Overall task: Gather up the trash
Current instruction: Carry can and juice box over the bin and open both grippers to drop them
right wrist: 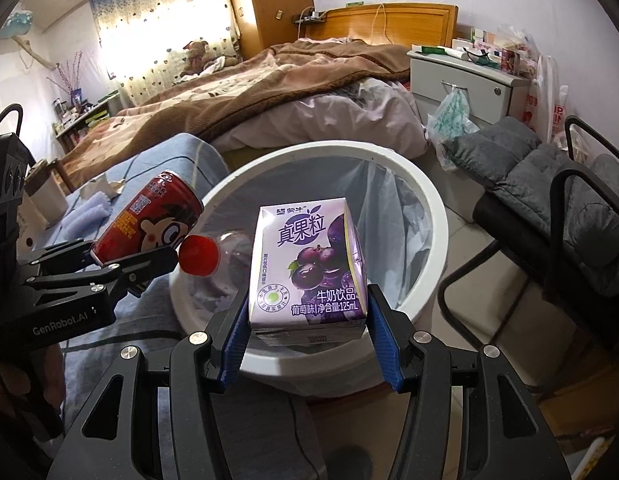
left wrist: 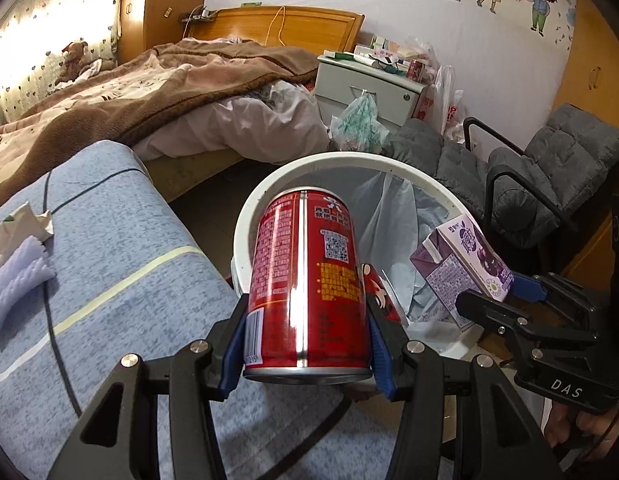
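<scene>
With a clear bottle [right wrist: 221, 248] already in the white bin [right wrist: 429, 208] at frame centre, the left gripper [left wrist: 307, 344] pinches a red can [left wrist: 305, 280] and the right gripper [right wrist: 307, 332] a purple milk carton [right wrist: 309, 264] over its rim, while crumpled paper [left wrist: 21, 228] and foam wrap [left wrist: 17, 280] remain at the left on the blue table [left wrist: 129, 280].
</scene>
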`<move>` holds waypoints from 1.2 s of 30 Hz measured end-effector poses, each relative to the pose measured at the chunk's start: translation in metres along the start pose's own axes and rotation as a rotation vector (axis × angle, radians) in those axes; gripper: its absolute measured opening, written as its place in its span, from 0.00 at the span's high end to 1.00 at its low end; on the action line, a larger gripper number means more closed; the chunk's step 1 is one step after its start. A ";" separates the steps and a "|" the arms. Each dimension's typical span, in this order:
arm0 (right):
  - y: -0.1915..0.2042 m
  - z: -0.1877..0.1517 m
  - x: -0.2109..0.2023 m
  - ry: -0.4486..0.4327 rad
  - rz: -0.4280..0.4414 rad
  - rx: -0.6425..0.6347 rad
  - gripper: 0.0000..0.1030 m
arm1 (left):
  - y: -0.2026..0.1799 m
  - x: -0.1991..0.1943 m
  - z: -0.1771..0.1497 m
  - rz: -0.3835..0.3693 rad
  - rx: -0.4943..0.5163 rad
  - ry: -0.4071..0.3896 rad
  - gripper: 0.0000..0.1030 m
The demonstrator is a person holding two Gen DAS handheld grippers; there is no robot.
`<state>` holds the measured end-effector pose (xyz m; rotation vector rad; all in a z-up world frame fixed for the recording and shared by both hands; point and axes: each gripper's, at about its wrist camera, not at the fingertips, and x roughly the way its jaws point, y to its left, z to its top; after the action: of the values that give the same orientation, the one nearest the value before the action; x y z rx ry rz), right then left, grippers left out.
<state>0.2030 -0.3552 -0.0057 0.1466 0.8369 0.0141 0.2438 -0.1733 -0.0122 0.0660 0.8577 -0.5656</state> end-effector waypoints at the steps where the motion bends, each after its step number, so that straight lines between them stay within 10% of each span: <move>1: -0.001 0.001 0.001 0.003 0.003 0.001 0.46 | 0.000 0.002 0.001 -0.002 0.003 0.004 0.47; 36: 0.029 -0.013 -0.046 -0.073 0.077 0.001 0.45 | 0.012 -0.064 -0.015 0.037 -0.067 -0.103 0.36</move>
<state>0.1638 -0.3279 0.0232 0.1792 0.7586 0.0804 0.2064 -0.1305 0.0226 -0.0081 0.7729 -0.5014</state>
